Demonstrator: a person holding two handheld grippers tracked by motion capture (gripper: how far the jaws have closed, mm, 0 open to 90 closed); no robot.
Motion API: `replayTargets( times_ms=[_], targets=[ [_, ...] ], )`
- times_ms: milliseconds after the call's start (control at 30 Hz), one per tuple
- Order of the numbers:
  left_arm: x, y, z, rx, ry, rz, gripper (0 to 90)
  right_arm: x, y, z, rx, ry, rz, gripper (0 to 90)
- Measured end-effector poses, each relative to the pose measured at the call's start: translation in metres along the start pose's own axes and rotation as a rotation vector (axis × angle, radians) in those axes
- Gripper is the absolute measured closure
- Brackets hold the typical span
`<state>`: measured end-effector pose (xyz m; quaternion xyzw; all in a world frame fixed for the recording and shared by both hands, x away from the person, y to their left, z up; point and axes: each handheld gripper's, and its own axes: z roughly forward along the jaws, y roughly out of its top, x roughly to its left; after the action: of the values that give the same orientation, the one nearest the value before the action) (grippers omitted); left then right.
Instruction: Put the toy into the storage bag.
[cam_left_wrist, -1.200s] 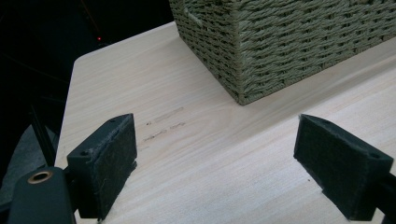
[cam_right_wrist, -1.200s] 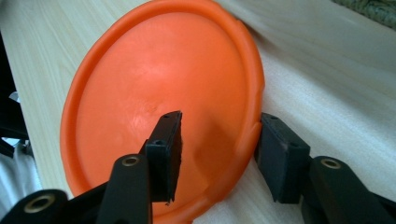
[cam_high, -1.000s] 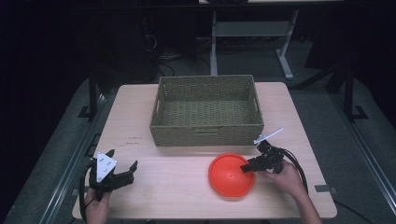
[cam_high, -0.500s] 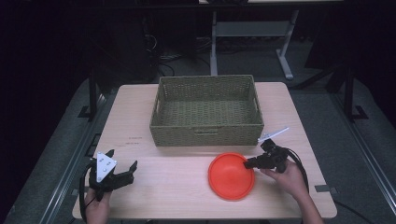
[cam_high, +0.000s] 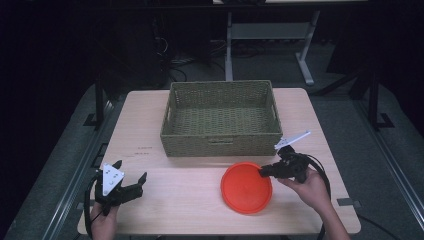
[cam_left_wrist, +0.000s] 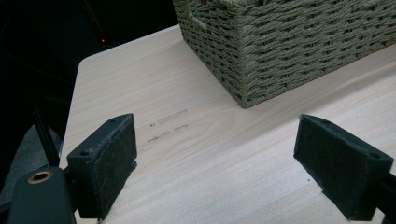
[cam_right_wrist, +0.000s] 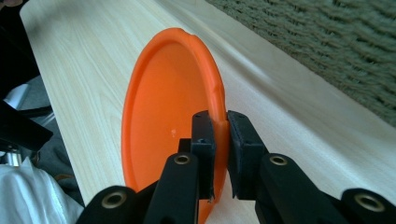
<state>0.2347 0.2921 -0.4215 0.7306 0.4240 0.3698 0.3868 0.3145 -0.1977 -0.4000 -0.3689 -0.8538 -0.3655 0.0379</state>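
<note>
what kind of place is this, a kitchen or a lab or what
Most likely a lab or recording workspace, not a kitchen. A bare wooden table holds a woven basket and an orange plate, a desk frame stands behind in the dark, and floor rails flank the table.

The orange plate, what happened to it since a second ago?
The right gripper has just been closing its jaws and now pinches the orange plate by its rim, lifting that edge a little off the table. The left gripper stayed put with jaws open, and the basket did not move.
</note>
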Motion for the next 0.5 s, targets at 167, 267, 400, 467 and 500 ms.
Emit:
replayTargets(
  times_ms=[167, 267, 400, 467, 500],
  targets=[
    [-0.001, 0.0, 0.0, -0.006, 0.0, -0.004, 12.7, 0.008, 0.005, -0.014, -0.031, -0.012, -0.018, 81.7],
    [-0.001, 0.0, 0.0, -0.002, -0.001, 0.003, 12.7, 0.01, 0.008, -0.02, -0.032, -0.026, -0.027, 81.7],
    [-0.001, 0.0, 0.0, 0.001, 0.0, 0.001, 12.7, 0.01, 0.013, -0.027, -0.043, -0.025, -0.029, 81.7],
    [-0.001, 0.0, -0.001, 0.004, 0.001, 0.0, 12.7, 0.01, 0.016, -0.031, -0.047, -0.023, -0.03, 81.7],
    [-0.001, 0.0, 0.0, 0.001, 0.002, -0.001, 12.7, 0.011, 0.017, -0.033, -0.049, -0.024, -0.034, 81.7]
  ],
)
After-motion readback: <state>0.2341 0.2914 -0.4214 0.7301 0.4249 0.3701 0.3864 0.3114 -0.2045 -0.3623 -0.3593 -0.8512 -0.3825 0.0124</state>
